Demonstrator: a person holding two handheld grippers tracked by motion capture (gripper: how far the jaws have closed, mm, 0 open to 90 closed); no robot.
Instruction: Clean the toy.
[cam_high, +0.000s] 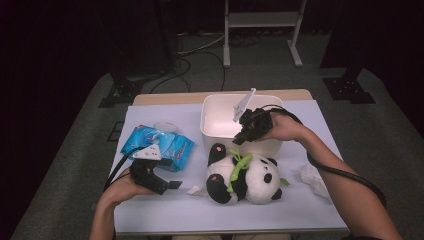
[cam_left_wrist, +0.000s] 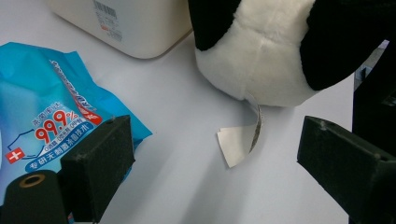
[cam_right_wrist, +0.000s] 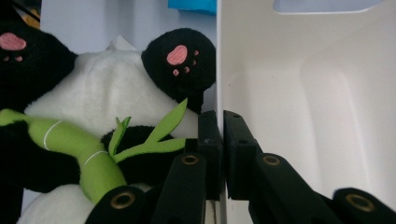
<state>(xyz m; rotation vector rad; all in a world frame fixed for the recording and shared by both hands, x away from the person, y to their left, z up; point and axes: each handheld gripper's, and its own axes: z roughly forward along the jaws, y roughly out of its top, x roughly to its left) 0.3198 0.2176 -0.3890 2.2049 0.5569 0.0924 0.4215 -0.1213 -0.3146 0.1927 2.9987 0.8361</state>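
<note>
A black and white plush panda (cam_high: 245, 175) with a green bamboo stalk (cam_right_wrist: 84, 149) lies on the table in front of a white plastic box (cam_high: 210, 125). My right gripper (cam_high: 241, 137) reaches over the box's front wall (cam_right_wrist: 289, 93), and its jaws are shut on that wall's rim, right above the panda (cam_right_wrist: 116, 93). My left gripper (cam_high: 172, 186) rests low on the table left of the panda, its jaws open wide. Between its pads (cam_left_wrist: 100, 163) lies bare table with the panda's paper tag (cam_left_wrist: 238, 144). The panda's body (cam_left_wrist: 261, 51) is just beyond.
A blue pack of wet wipes (cam_high: 160, 142) lies at the left, beside my left gripper's pad (cam_left_wrist: 42, 102). A crumpled white tissue (cam_high: 312, 177) sits right of the panda. The table's pale cover (cam_high: 280, 215) runs to the front edge.
</note>
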